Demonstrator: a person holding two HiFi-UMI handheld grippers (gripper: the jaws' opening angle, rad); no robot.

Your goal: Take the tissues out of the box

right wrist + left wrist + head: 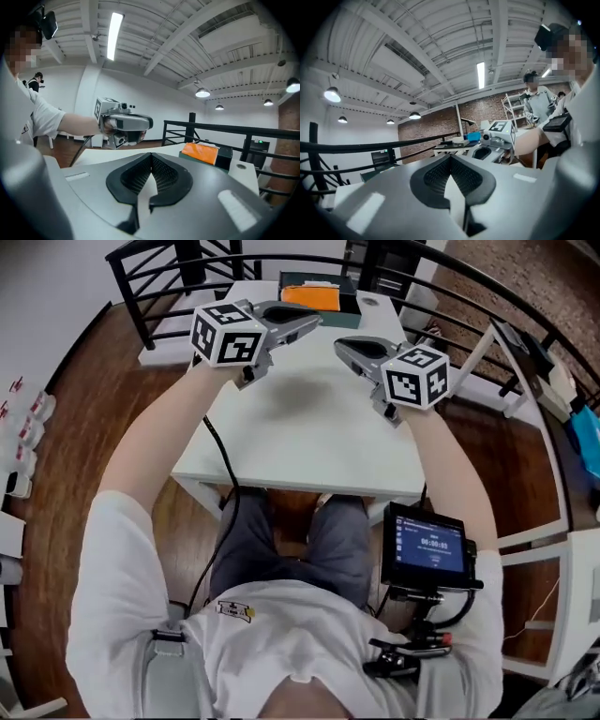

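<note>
The tissue box (317,292), dark green with an orange top, stands at the far edge of the white table (300,446). In the right gripper view the tissue box (208,153) shows at the right. Both grippers hover above the table's far half, tips turned toward each other, short of the box. My left gripper (315,322) is shut with nothing in it, and so is my right gripper (340,346). The left gripper (451,158) faces the right gripper's marker cube (499,127). The right gripper (151,157) faces the left gripper (127,123).
A white block (371,304) sits beside the tissue box on its right. A black railing (169,268) curves round the table's far side. A small screen (427,546) on a rig hangs near my right hip. People stand in the distance (536,101).
</note>
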